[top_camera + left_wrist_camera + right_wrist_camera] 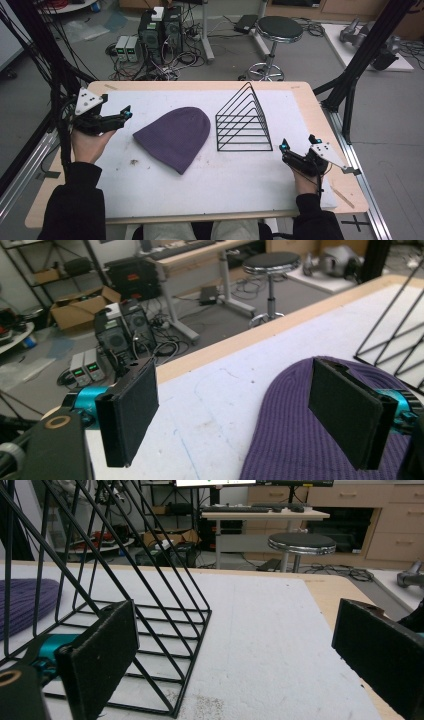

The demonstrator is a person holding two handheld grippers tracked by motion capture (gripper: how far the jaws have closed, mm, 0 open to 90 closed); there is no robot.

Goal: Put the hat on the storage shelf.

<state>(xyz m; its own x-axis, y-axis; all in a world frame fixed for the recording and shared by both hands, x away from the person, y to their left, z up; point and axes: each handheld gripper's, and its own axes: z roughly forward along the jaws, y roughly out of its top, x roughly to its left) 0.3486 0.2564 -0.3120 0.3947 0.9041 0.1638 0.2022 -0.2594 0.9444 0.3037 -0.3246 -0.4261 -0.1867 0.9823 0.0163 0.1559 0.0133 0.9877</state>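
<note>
purple beanie [175, 137] flat at mid bench [310, 100], black wire rack [243, 122] just beside it. left tool [125, 114] and right tool [299, 145] both wide open, empty. risk: knit may snag on rack wires, tipping light rack.

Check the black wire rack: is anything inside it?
Nothing sits inside the wire rack; the white mat shows through its bars. The purple beanie lies beside it, apart. Nothing is hidden there.
</note>
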